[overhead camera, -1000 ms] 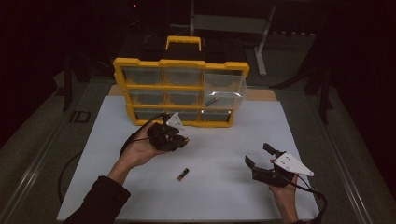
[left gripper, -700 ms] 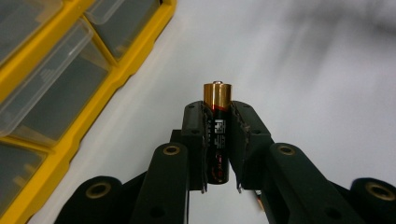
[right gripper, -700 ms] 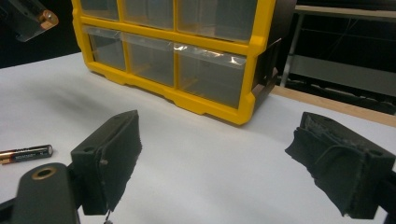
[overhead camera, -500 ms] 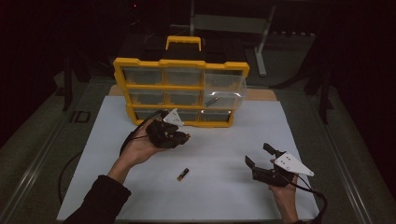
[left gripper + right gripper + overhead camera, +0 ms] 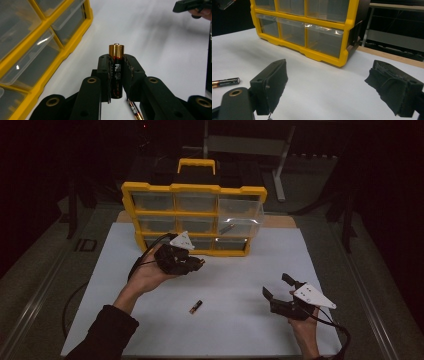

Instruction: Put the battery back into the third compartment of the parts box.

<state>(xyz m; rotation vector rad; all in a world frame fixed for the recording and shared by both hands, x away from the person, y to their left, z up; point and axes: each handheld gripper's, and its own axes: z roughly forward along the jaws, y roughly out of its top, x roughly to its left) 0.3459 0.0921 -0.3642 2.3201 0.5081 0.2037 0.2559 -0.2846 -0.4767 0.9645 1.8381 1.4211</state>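
1. The yellow drawer cabinet (image 5: 192,217) stands at the far side of the white mat (image 5: 240,330) and serves as the landmark. One clear drawer (image 5: 240,216), in its right-hand column, is pulled out toward the person, and a small object lies inside it, too small to identify.
2. The left gripper (image 5: 192,265) hovers just in front of the cabinet's bottom row. Its jaws are nearly closed and pinch a battery (image 5: 116,68) between the pads, copper end pointing away from the hand.
3. A second battery (image 5: 195,307) lies flat on the mat, well in front of the cabinet and between the two hands; it looks slimmer.
4. The right gripper (image 5: 280,287) rests low over the mat, well in front of the cabinet's right end. Its jaws stand wide apart with nothing between them.
5. Judged progress: the work looks like sorting batteries into the cabinet. One battery is already lifted and close to the cabinet but not yet over the open drawer.
6. Left to do, as I read it: carry the held battery to the drawer, release it, fetch the loose one, then push the drawer shut.
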